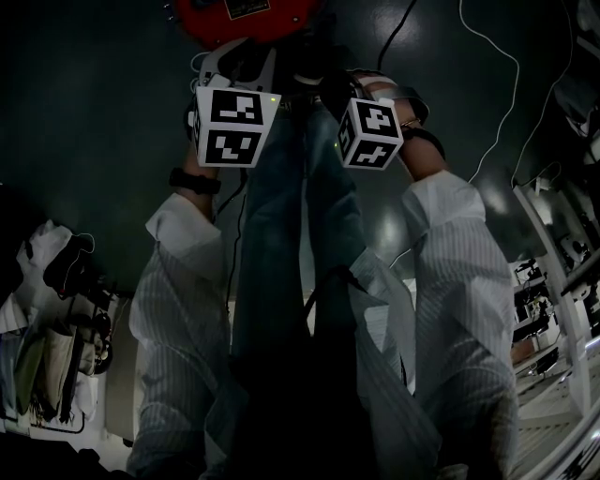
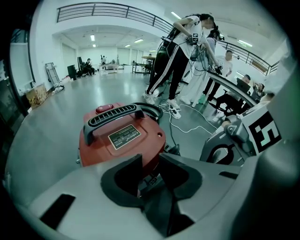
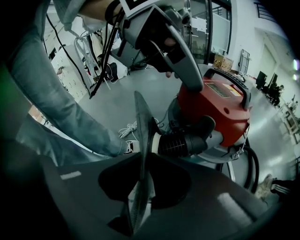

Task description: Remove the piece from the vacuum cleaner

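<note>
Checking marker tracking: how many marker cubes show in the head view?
2. The left cube sits upper left of centre, the right cube just right of it, both below the red vacuum cleaner.

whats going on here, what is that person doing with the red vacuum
A person stands over a red vacuum cleaner on the floor, with a gripper in each hand. The right gripper is shut on a thin flat piece, seen edge-on, right beside the black ribbed hose fitting on the vacuum's side. The left gripper hangs close over the vacuum's body with its jaws apart, gripping nothing. Whether the piece has already come free of the fitting is not clear.
</note>
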`<act>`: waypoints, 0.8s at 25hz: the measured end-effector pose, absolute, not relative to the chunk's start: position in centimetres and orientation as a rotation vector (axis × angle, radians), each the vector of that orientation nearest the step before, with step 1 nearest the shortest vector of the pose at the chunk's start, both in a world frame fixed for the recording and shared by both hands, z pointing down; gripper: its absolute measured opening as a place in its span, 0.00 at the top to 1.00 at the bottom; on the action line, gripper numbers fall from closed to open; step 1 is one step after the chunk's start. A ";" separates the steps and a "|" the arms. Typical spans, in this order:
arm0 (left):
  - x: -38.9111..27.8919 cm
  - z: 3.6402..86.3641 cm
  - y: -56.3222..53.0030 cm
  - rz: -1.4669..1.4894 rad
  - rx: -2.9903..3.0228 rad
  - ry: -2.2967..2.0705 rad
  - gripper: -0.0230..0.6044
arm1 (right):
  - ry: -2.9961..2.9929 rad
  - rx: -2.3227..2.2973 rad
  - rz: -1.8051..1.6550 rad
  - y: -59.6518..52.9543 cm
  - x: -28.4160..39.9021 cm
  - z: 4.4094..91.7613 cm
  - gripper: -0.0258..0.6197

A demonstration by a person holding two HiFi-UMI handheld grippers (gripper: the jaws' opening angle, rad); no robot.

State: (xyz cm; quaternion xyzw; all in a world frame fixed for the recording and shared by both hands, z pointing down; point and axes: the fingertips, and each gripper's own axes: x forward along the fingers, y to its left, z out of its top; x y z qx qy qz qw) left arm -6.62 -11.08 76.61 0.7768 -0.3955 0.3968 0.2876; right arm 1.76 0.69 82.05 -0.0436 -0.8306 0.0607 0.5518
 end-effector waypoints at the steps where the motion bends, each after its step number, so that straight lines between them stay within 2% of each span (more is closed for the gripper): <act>1: -6.6 76.6 -11.1 1.063 2.074 -1.054 0.78 | -1.966 -0.107 0.158 0.7 1.8 82.0 0.89; 8: -6.7 76.6 -11.2 1.060 2.066 -1.058 0.79 | -1.966 -0.173 0.195 1.5 1.7 82.0 0.88; 10: -6.9 76.7 -11.1 1.057 2.066 -1.060 0.79 | -1.939 -0.309 0.176 3.8 1.8 82.0 0.92; 12: -7.0 76.7 -11.1 1.053 2.065 -1.064 0.79 | -1.917 -0.373 0.191 6.6 2.0 82.1 0.92; 20: -7.9 74.3 -11.5 1.122 2.021 -1.073 0.79 | -1.988 -0.064 0.525 6.2 3.1 78.4 0.92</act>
